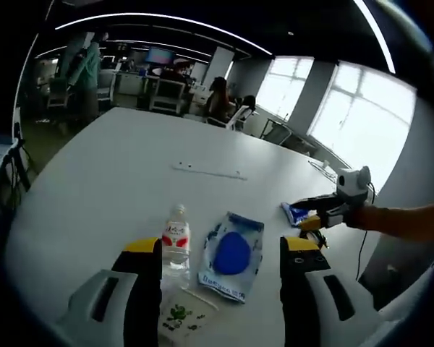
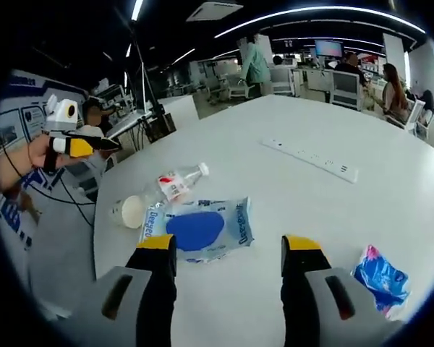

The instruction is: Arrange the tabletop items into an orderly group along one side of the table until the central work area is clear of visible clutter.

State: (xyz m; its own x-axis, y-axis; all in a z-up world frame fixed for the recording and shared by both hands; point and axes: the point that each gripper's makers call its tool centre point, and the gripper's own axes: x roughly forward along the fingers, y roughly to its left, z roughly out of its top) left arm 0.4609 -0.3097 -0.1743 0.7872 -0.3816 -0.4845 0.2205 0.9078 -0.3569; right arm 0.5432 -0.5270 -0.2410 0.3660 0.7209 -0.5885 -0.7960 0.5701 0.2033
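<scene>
A clear water bottle (image 1: 176, 242) (image 2: 175, 184) with a red label lies on the white table (image 1: 116, 181) (image 2: 311, 210). A blue-and-white pouch (image 1: 233, 254) (image 2: 197, 228) lies flat beside it. A small pale packet (image 1: 181, 314) with green print lies by the bottle's base. My left gripper (image 1: 220, 246) (image 2: 108, 144) is open above the near ends of bottle and pouch, holding nothing. My right gripper (image 2: 228, 246) (image 1: 302, 215) is open and empty on the pouch's other side. A small blue packet (image 2: 380, 278) (image 1: 294, 212) lies just outside its right jaw.
A long white power strip (image 1: 208, 171) (image 2: 311, 159) lies across the table's middle. A pale round item (image 2: 130, 211) sits at the bottle's base end, near the table edge. People sit at desks (image 1: 166, 90) beyond the far edge. A person's hand (image 2: 29, 155) holds the left gripper.
</scene>
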